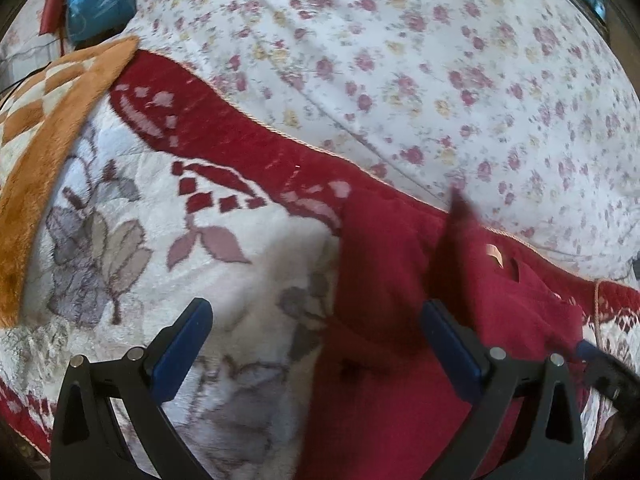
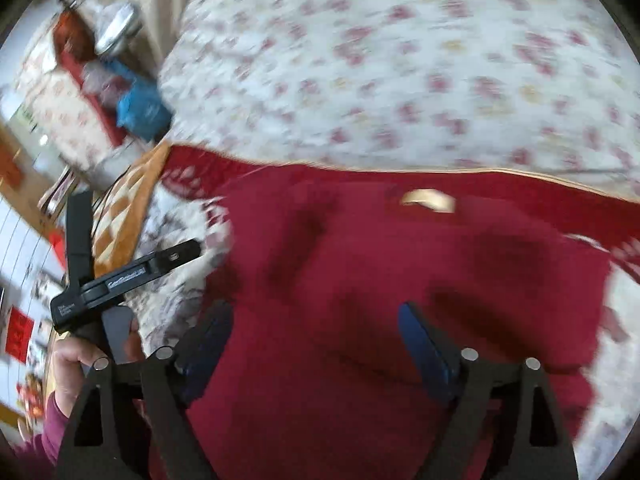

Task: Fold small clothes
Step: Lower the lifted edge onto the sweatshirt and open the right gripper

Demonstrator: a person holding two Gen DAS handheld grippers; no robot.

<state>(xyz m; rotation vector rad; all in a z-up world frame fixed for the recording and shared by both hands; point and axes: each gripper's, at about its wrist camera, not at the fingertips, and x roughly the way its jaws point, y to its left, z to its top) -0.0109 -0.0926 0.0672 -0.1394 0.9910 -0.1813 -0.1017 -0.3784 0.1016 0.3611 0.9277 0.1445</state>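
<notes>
A small dark red garment (image 1: 384, 264) lies on a white and red flower-patterned blanket (image 1: 160, 240); a tan neck label (image 1: 494, 254) shows on it. My left gripper (image 1: 316, 336) is open just above the garment's left part, holding nothing. In the right wrist view the same red garment (image 2: 380, 280) fills the middle, its label (image 2: 428, 200) at the far edge. My right gripper (image 2: 316, 340) is open over the garment, empty. The left gripper's body (image 2: 120, 276) and the hand holding it show at the left of that view.
A white bedcover with small pink flowers (image 1: 400, 60) covers the far side. An orange and white checked blanket (image 1: 44, 128) lies at the left. A blue bag (image 1: 98, 4) and room clutter (image 2: 80, 60) sit at the far left.
</notes>
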